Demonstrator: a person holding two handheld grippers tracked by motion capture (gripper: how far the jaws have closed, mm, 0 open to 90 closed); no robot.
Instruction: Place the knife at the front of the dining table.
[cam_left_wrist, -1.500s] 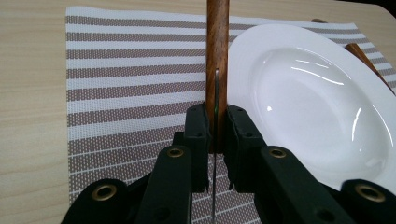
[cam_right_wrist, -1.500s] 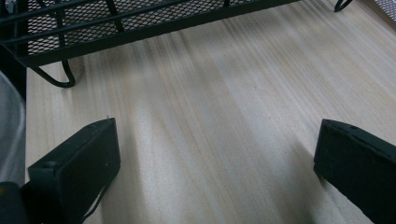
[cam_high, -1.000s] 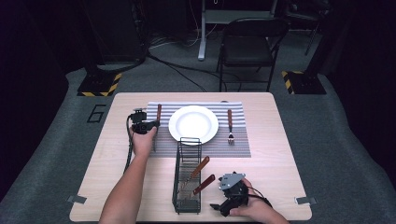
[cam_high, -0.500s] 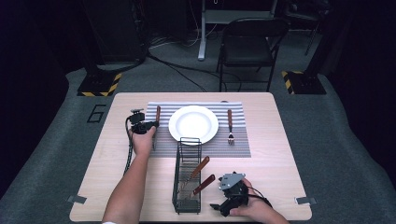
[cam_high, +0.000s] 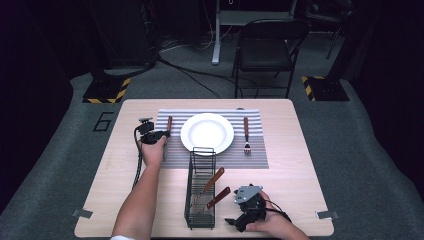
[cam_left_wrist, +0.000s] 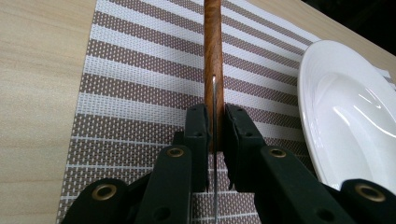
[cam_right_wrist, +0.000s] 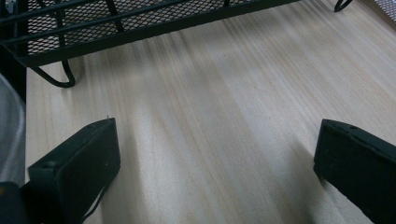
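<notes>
You had a round white ceramic plate (cam_high: 207, 133) sitting mid-way on a brown-and-white striped woven placemat (cam_high: 250, 156), with a wooden-handled metal fork (cam_high: 246, 135) lying just to its right. Nearer you, a black wire mesh caddy (cam_high: 201, 187) held two more wooden-handled utensils (cam_high: 215, 189) leaning tilted. A black folding chair (cam_high: 268, 52) stood past the table.

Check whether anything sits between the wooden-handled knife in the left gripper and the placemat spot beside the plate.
Nothing visible does. The left gripper is shut on the knife, which lies along the striped placemat already. The white plate stays off to one side, apart from the handle.
</notes>
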